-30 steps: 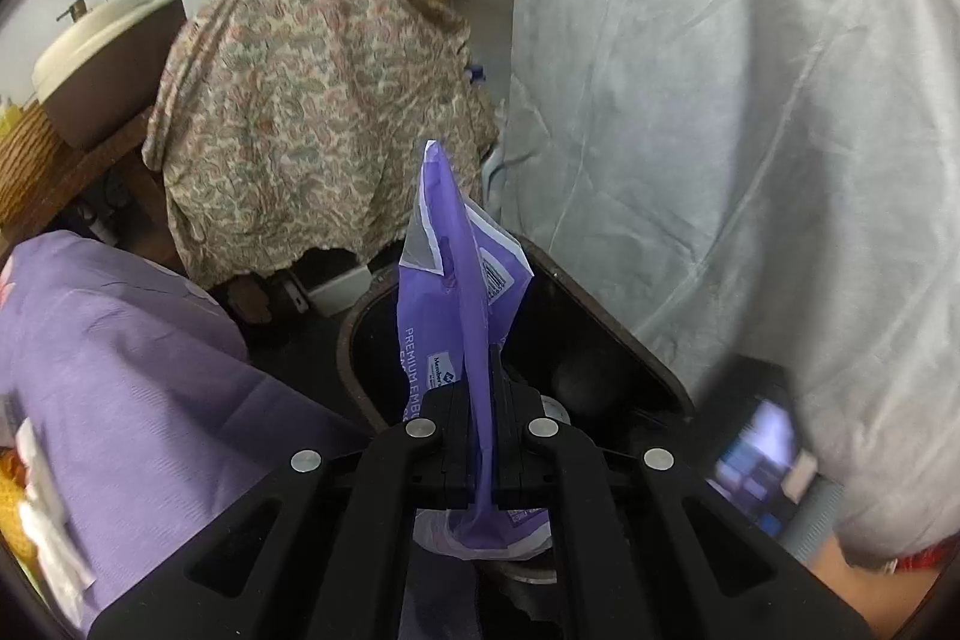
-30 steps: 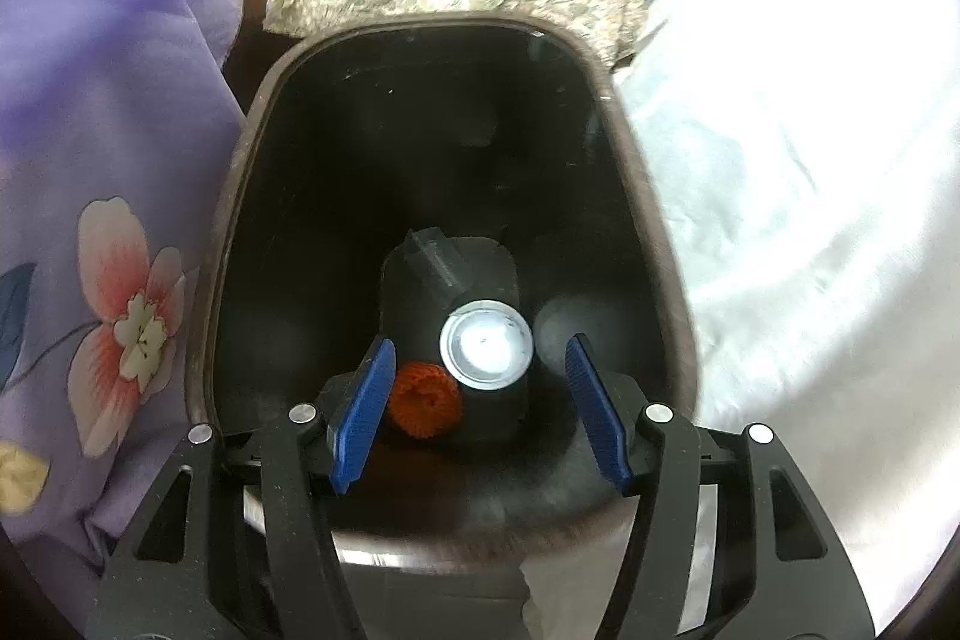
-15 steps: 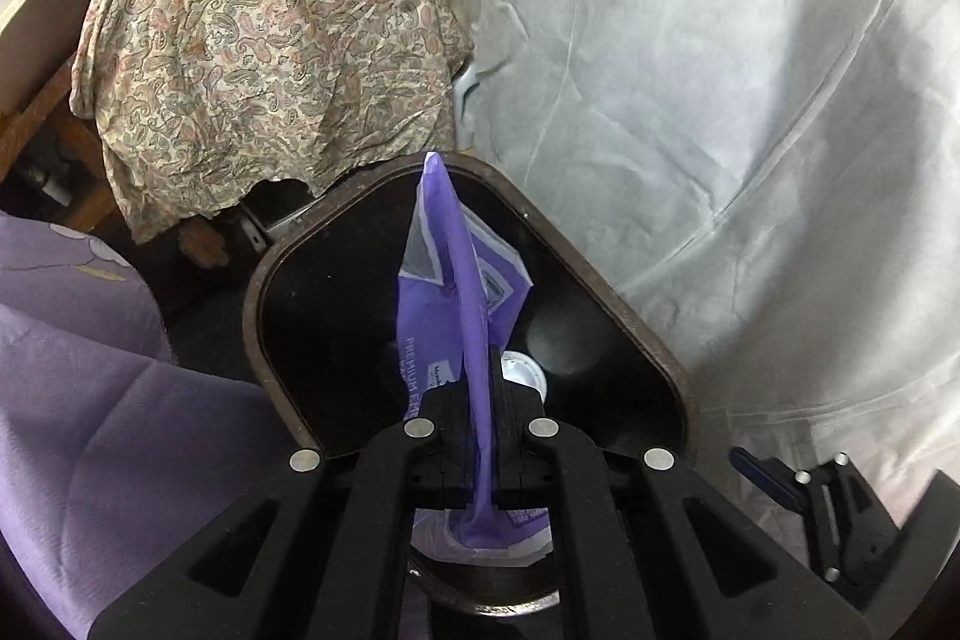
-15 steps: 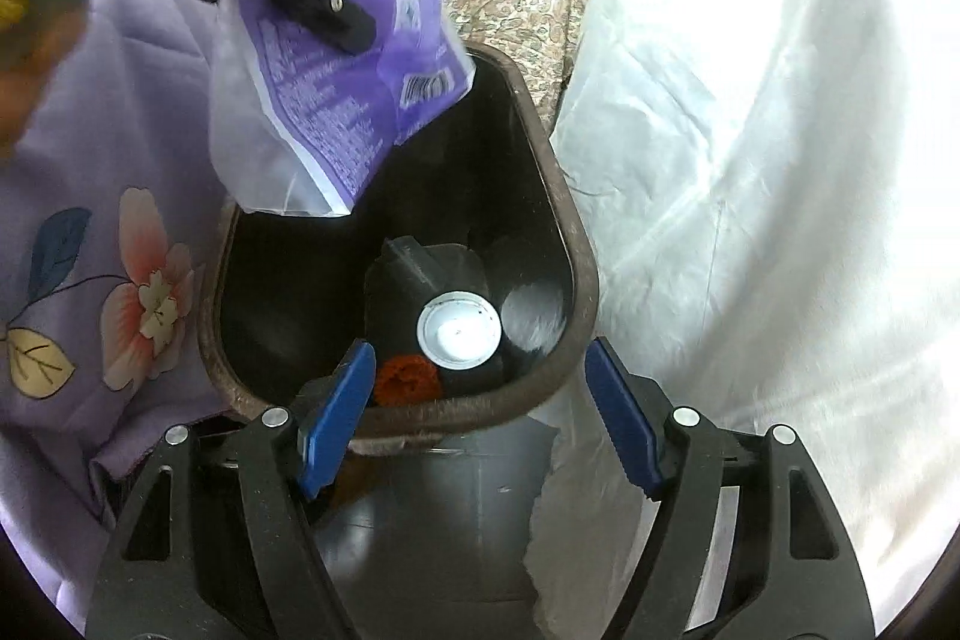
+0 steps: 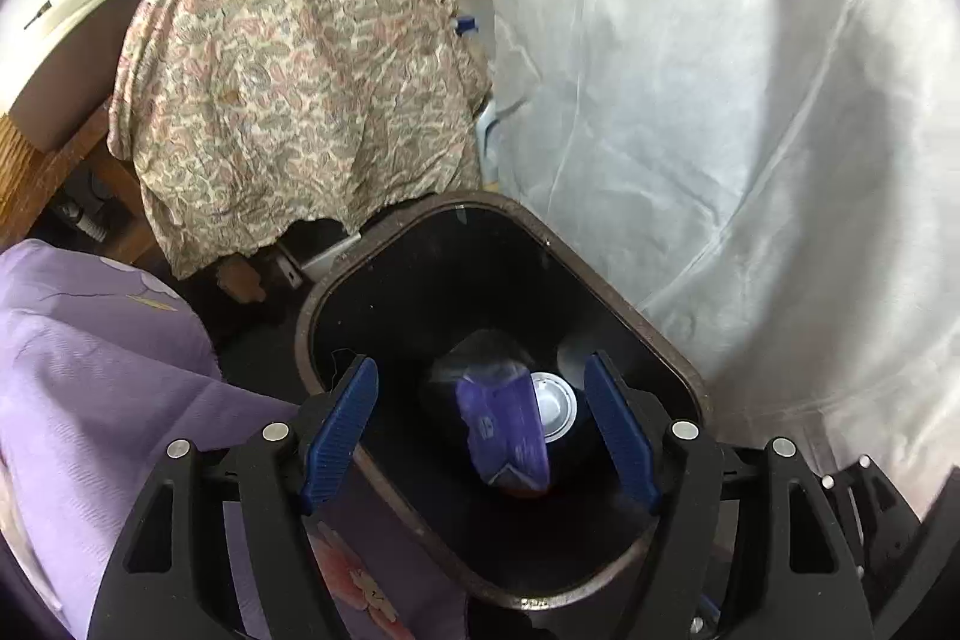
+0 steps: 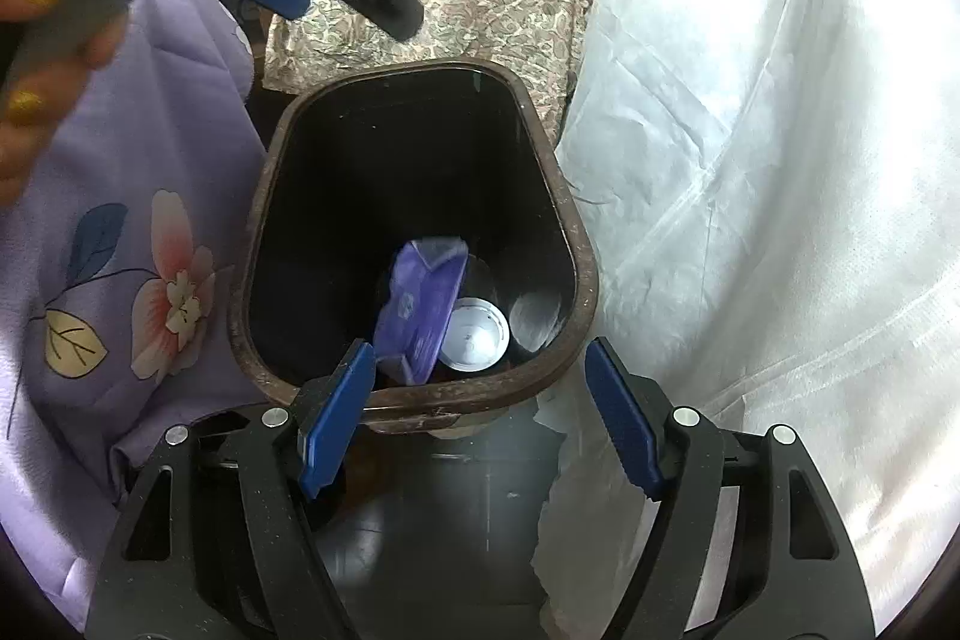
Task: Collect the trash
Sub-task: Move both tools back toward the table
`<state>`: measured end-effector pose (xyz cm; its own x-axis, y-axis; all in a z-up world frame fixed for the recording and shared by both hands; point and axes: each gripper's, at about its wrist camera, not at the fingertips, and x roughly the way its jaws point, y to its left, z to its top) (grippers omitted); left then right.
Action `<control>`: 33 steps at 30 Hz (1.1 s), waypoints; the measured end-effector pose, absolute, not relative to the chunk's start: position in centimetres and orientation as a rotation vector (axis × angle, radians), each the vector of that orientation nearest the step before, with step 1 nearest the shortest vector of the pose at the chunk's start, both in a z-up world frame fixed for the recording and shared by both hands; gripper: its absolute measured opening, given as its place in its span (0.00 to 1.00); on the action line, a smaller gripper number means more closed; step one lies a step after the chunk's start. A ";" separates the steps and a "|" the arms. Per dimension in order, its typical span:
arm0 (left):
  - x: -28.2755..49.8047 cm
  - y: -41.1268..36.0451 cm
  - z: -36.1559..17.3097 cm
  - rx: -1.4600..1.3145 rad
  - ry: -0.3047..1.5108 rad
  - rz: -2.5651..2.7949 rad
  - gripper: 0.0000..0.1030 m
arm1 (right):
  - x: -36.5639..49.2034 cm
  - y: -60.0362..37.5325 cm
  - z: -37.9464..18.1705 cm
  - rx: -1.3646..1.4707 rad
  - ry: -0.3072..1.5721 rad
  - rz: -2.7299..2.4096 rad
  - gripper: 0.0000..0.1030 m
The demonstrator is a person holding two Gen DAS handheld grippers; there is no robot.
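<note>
My left tongs (image 5: 480,430) point down over the brown bin (image 5: 630,316), jaws opening with nothing held. The purple wrapper (image 5: 507,436) lies inside. My right tongs (image 6: 480,418) tilt down nearby, wide open and empty.

Both wrist cameras peer steeply down past their own fingers into the same dark bin (image 5: 636,322) (image 6: 576,244), left closer above it
</note>
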<state>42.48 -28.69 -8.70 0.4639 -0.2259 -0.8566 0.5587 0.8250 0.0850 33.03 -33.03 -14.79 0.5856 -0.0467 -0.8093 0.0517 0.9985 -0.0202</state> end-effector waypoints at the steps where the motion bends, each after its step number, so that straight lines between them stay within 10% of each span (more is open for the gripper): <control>1: 42.3 -28.5 -8.5 0.380 0.969 -0.501 0.69 | 32.9 -33.0 -14.7 0.004 0.942 -0.057 0.70; 33: 24.3 5.5 2.1 0.337 0.736 -0.325 0.86 | 30.1 -19.9 -3.4 -0.173 0.708 0.267 0.81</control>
<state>24.34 5.51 2.12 0.6962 -0.1692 -0.6976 0.4021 0.8970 0.1836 30.10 -19.87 -3.41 0.7278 0.1824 -0.6611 -0.2987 0.9520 -0.0662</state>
